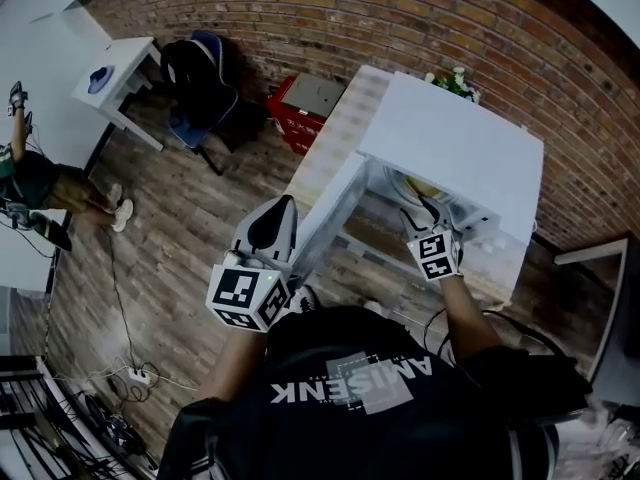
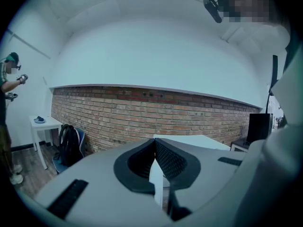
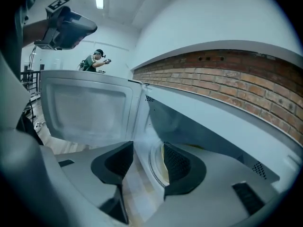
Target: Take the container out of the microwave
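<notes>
The white microwave [image 1: 450, 138] is sitting on the tabletop [image 1: 330, 148] at the centre right of the head view, its door [image 1: 325, 223] swinging wide open to the left. The right tongs [image 3: 147, 148] are reaching into the cavity with the jaws standing wide apart, and the container [image 3: 156, 167], pale-rimmed with something yellowish in it, is lying on the oven floor just ahead, in line with the gap and not gripped. The left tongs [image 2: 155, 143] are hovering by the door's outer edge, tips pressing together, narrow.
</notes>
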A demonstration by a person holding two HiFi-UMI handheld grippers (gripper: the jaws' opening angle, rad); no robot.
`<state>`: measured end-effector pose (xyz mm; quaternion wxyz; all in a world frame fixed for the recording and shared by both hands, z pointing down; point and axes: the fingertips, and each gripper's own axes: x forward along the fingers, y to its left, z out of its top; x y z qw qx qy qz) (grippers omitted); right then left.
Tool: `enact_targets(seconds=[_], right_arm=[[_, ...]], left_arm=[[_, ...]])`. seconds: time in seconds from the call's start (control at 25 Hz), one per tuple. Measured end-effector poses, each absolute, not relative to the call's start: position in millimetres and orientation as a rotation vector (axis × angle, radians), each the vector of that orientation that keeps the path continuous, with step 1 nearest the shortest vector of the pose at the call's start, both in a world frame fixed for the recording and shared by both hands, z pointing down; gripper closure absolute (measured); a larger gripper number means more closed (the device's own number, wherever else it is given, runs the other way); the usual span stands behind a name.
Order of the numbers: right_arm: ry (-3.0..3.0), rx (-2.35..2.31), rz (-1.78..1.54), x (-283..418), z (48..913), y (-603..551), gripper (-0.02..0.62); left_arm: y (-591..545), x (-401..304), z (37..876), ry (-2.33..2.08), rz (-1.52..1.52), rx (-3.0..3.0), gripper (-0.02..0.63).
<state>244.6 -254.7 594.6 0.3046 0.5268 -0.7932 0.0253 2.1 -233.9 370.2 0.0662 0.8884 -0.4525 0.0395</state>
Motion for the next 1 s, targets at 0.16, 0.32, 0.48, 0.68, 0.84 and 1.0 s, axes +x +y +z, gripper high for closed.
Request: enact_targets(seconds=[0.16,0.32,0.48,0.68,0.84,1.0], right_arm=[[-2.071,1.417,0.054,251.3,606.2,-268.6,0.365],[-2.047,1.453,0.096,255.9,615.4,-279.5,0.364],[-2.018,1.460,0.111,264.3,623.8,-286.8,0.361],[-1.994,1.462,0.085,266.9,620.5,-298.8,0.355],[-1.991,1.444,0.076,267.5,626.5,-308.8,0.353],[-1.990,1.433,0.080,268.1,632.6,-316.5,0.353]], left_arm=[[-230.5,-3.4,374.9,-1.384,0.130,2.667,0.595],[-231.4,-13.6,374.8,-1.411,0.133,2.652,0.595],[-230.7,-17.3,374.5,-1.431,0.136,2.647,0.595],[-231.0,-23.3,373.3,-1.449,0.151,2.640,0.595],[-230.6,-24.7,375.8,-1.462,0.169,2.637,0.595],[-231.2,-28.1,375.3,-1.481,0.177,2.631,0.595]])
